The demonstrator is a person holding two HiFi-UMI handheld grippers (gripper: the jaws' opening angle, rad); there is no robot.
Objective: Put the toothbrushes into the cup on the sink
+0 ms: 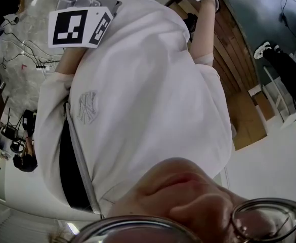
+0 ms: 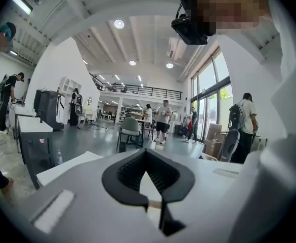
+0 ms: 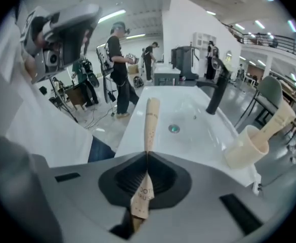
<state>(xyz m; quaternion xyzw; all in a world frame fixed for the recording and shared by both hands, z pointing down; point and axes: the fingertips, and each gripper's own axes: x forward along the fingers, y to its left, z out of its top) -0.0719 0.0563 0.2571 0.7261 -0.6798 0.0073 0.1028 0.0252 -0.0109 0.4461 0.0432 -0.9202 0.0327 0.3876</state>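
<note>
The right tongs [image 3: 148, 158] tilt downward over a white sink [image 3: 153, 135]. They are clamped on a toothbrush [image 3: 150, 123] in a tan paper wrapper, which sticks out straight ahead above the sink's near edge. Beyond its tip lie bare basin and a drain [image 3: 174, 129], with a black tap [image 3: 216, 92] at the far rim. A cream cup [image 3: 246, 148] stands on the sink's right edge, well apart from the held toothbrush, with a second wrapped brush [image 3: 282, 118] leaning out of it.

The left tongs [image 2: 148, 178] point roughly level across an open hall, tips together, holding nothing that can be seen. In the head view, a white shirt [image 1: 137, 95] fills the frame.
</note>
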